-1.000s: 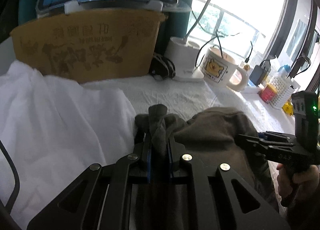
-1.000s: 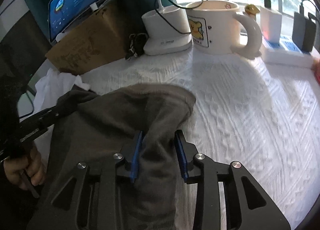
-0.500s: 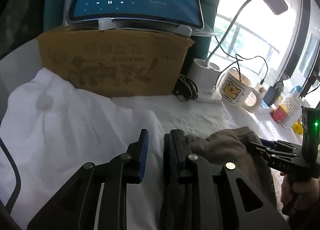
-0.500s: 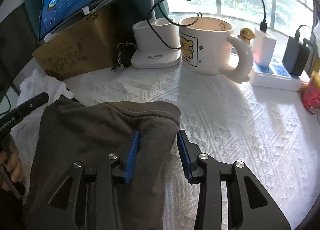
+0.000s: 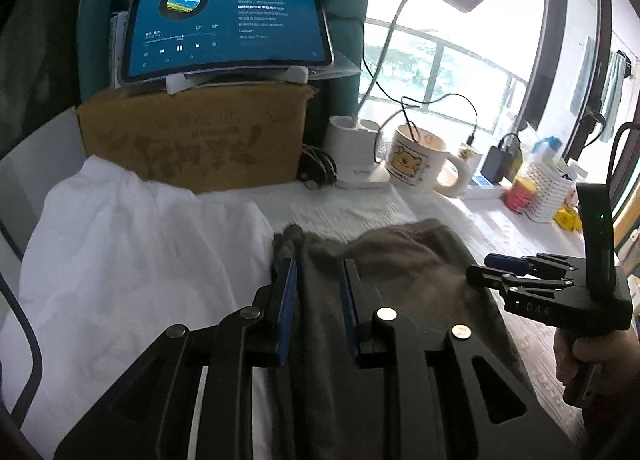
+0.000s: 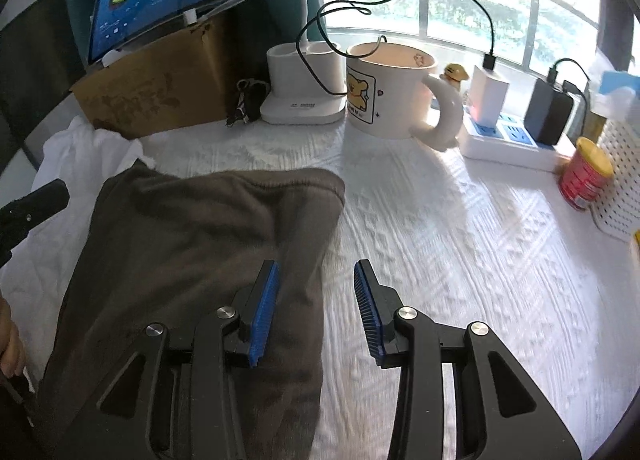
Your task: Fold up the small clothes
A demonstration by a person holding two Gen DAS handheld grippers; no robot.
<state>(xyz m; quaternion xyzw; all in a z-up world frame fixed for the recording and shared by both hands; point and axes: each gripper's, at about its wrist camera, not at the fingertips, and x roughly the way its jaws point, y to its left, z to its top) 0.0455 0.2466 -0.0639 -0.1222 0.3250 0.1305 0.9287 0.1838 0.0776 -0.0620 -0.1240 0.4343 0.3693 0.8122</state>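
Observation:
A dark grey-brown garment (image 6: 192, 260) lies folded flat on the white textured cloth (image 6: 460, 252); it also shows in the left wrist view (image 5: 404, 260). My left gripper (image 5: 316, 272) is open over the garment's left edge, holding nothing. My right gripper (image 6: 316, 280) is open over the garment's right edge, holding nothing; it also shows at the right of the left wrist view (image 5: 500, 266). A white garment (image 5: 132, 256) lies to the left of the dark one.
At the back stand a cardboard box (image 5: 196, 140) with a tablet (image 5: 228, 20) on top, a white lamp base (image 6: 304, 84), a bear mug (image 6: 392, 92), a power strip with chargers (image 6: 508, 132), a red can (image 6: 584, 176) and a white basket (image 6: 620, 188).
Both grippers let go of the dark garment, opened and drew back. The garment now lies flat with its folded edge toward the back.

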